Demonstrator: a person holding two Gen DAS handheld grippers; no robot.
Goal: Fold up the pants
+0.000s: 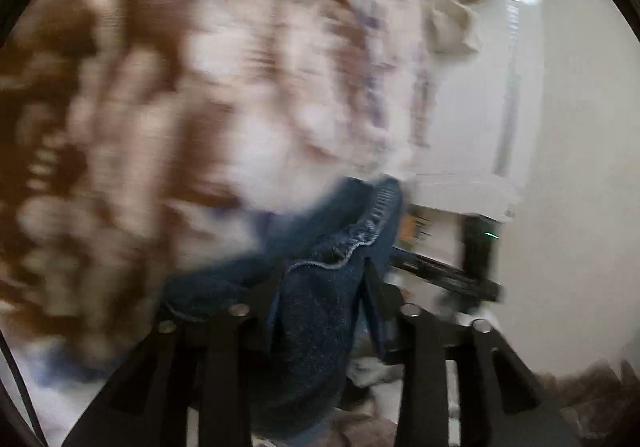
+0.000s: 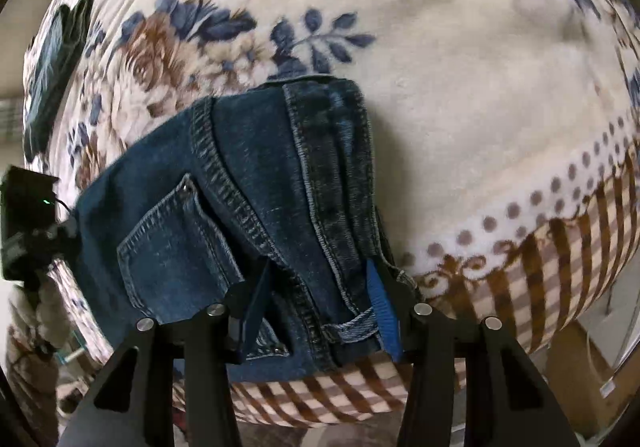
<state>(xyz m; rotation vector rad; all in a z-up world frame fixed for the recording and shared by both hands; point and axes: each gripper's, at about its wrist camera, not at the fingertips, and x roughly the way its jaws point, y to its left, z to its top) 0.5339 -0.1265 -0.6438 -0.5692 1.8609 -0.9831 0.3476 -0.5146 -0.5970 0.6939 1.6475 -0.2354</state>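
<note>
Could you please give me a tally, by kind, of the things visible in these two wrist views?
Jeans: 1
Floral blanket: 1
Tools: 2, left and right, each with denim between its fingers
Dark green cloth: 1
Beige cloth: 1
Total: 6
</note>
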